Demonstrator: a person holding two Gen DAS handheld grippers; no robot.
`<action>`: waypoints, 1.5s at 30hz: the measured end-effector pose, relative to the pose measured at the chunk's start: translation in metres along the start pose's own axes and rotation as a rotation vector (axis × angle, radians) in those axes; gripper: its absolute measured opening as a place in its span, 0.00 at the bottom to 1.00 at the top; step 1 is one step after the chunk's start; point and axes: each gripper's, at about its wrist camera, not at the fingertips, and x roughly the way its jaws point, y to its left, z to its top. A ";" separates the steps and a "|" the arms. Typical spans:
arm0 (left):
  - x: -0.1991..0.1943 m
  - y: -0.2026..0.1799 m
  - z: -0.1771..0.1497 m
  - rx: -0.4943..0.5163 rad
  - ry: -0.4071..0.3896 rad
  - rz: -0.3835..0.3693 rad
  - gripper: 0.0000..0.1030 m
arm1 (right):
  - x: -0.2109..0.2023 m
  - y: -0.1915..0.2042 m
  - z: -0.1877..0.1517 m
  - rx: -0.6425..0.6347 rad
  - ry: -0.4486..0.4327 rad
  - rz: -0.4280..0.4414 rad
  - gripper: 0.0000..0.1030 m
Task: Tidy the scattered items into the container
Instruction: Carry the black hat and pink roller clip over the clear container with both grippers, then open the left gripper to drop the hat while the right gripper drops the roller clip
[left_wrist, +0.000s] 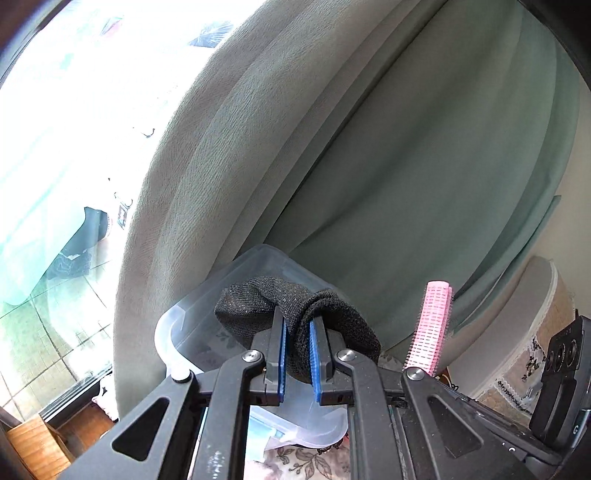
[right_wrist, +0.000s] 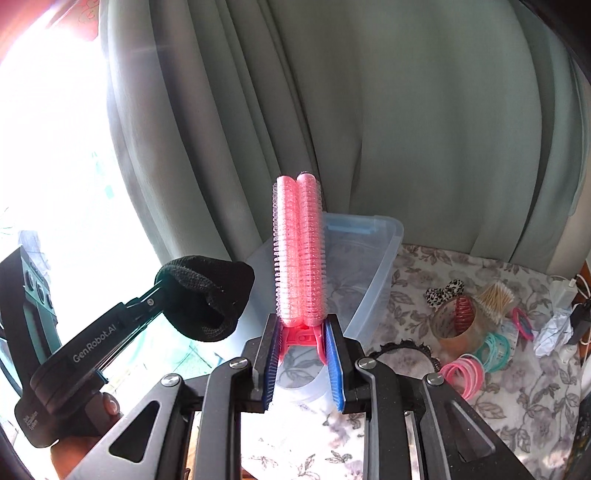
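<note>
My left gripper (left_wrist: 298, 325) is clamped on a black sock (left_wrist: 295, 314), my right gripper (right_wrist: 300, 345) on a pink roller clip (right_wrist: 298, 254) — both held above the clear bin (right_wrist: 373, 266), near its left end; hair ties (right_wrist: 463, 376) lie right of the bin.

Left gripper (left_wrist: 298, 332): black linkage arms, silver pivot screws, blue ribbed pads (left_wrist: 282, 354). Right gripper (right_wrist: 300, 352): same build, blue ribbed pads (right_wrist: 334, 369). Left unit's black body has white "GenRobot.AI" lettering; skin of left hand (right_wrist: 107, 408) shows.
</note>
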 end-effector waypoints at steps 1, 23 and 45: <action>0.003 0.002 -0.001 -0.001 0.005 0.007 0.10 | 0.006 0.000 -0.003 0.001 0.012 0.003 0.25; 0.066 0.043 -0.027 -0.027 0.143 0.081 0.10 | 0.080 -0.015 -0.029 0.017 0.166 0.046 0.25; 0.075 0.053 -0.028 -0.014 0.185 0.058 0.42 | 0.076 -0.013 -0.028 -0.017 0.164 0.047 0.31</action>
